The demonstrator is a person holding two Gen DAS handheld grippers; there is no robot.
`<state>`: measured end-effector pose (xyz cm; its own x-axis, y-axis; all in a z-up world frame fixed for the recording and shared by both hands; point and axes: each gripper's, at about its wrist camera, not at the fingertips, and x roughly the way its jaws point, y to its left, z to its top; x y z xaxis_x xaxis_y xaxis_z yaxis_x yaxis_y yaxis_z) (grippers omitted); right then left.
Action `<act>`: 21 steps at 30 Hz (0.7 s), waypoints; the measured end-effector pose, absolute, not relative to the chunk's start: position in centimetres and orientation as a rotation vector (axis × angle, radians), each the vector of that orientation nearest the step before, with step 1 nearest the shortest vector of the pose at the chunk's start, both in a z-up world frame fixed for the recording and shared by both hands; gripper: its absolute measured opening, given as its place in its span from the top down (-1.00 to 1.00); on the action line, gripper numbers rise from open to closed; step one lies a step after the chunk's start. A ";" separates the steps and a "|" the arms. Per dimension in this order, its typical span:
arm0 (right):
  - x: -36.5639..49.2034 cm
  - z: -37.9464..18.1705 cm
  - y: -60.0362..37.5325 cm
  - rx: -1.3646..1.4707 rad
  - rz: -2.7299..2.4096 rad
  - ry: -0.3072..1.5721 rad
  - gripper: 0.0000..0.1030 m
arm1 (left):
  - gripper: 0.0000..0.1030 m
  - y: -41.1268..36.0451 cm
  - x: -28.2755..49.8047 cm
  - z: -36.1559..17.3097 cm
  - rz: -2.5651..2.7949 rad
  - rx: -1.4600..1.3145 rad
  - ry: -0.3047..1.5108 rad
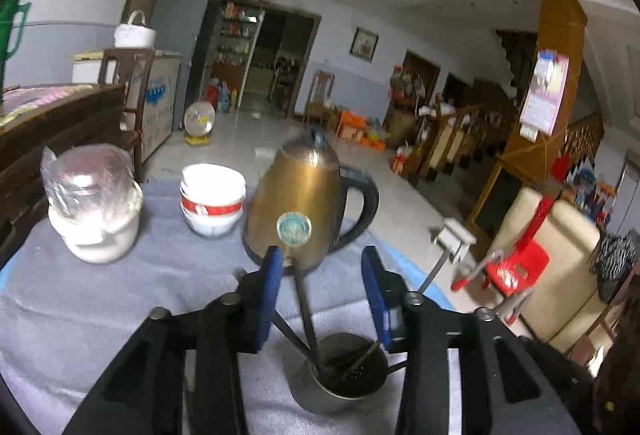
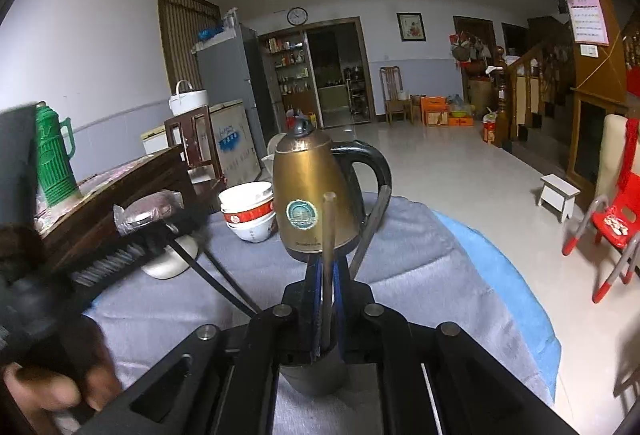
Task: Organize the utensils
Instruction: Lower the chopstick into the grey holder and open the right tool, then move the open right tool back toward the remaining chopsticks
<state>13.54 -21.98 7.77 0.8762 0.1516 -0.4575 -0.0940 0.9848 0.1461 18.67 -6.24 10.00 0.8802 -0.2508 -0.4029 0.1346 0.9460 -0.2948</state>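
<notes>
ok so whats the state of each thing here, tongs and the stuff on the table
left tongs: open, nothing between the pads, above the cup
right tongs: shut on a utensil handle
metal cup: upright, utensils standing in it
kettle: upright, lid closed
bowls: stacked, upright
jar: upright, plastic wrap over the top
green flask: upright, closed

Both tools share one build. The left gripper (image 1: 320,267) has matte black linkage arms with round silver-grey pivot pins, slotted cut-outs at the frame's bottom, and flat fingers faced with ribbed blue pads (image 1: 267,299). The right gripper (image 2: 327,275) shows the same black arms and pins, with narrow blue strips at centre. A hand (image 2: 52,391) appears blurred at lower left.
</notes>
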 end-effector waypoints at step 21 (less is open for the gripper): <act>1.7 -0.6 -18.6 0.044 0.207 0.751 -0.39 | -0.68 6.8 4.0 -1.1 0.169 -0.231 0.688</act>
